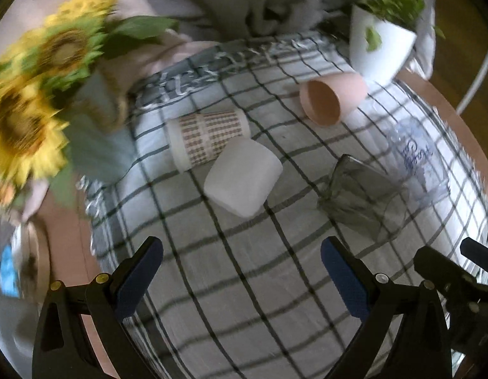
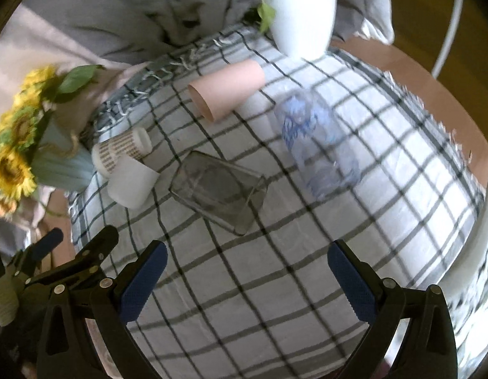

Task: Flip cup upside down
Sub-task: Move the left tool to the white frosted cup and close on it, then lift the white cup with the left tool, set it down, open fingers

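Spread, empty right gripper (image 2: 247, 271); smoky square glass cup (image 2: 218, 191) at 12 o'clock, lying sideways; left gripper (image 1: 242, 267) likewise spread.

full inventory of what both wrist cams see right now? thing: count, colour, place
pink cup: 1, pale pink, on its side at the far part of the cloth, near the planter
patterned cup: 1, white with brown check print, on its side, far left
white cup: 1, plain white, tipped over, against the patterned cup
smoky glass: 1, grey transparent, lying mid-cloth
clear cup: 1, transparent with blue lettering, lying right of the glass
planter: 1, white pot with green leaves, far edge
sunflower vase: 1, pale blue with yellow flowers, left edge
checked cloth: 1, white with dark grid, covers the table
left gripper: 1, black with blue pads, open, empty
right gripper: 1, same build, open, empty
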The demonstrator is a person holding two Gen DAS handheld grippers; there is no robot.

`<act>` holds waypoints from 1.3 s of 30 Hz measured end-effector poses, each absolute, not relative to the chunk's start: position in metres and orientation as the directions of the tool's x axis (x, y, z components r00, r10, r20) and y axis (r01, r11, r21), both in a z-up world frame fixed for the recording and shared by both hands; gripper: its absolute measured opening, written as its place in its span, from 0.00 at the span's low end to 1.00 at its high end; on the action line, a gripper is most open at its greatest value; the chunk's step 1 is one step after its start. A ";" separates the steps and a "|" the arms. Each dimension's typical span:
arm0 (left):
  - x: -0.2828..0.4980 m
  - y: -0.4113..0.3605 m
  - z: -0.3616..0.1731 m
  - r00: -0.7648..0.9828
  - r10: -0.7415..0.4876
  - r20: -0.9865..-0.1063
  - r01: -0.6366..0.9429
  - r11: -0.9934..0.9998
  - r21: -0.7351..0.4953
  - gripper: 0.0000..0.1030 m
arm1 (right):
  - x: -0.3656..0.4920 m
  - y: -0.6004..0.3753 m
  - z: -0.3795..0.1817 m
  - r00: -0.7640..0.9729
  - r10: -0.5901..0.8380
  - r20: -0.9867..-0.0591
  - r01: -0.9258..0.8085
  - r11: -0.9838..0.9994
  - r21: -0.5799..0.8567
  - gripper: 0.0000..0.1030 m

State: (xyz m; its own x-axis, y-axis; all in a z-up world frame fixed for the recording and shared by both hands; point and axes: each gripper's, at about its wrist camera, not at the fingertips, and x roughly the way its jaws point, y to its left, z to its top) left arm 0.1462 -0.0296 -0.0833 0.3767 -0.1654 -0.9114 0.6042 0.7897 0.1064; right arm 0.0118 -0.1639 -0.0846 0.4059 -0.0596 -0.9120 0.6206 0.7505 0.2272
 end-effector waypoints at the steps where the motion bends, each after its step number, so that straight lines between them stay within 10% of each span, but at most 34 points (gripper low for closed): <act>1: 0.151 -0.031 -0.086 0.373 -0.165 -0.913 0.623 0.774 0.114 0.99 | 0.014 -0.161 -0.089 0.398 -0.057 -0.916 0.641 0.731 0.234 0.99; 39: 0.203 -0.062 -0.153 0.247 -0.185 -0.951 0.698 0.715 0.042 0.69 | 0.023 -0.159 -0.146 0.325 -0.044 -0.945 0.813 0.524 0.255 0.99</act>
State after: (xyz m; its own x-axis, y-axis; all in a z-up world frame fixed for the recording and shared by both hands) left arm 0.2027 -0.0623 -0.1527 0.2473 -0.1854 -0.9510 0.6980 0.7148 0.0421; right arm 0.0230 -0.1585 -0.1463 0.3249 -0.0443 -0.9447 0.8128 0.5238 0.2549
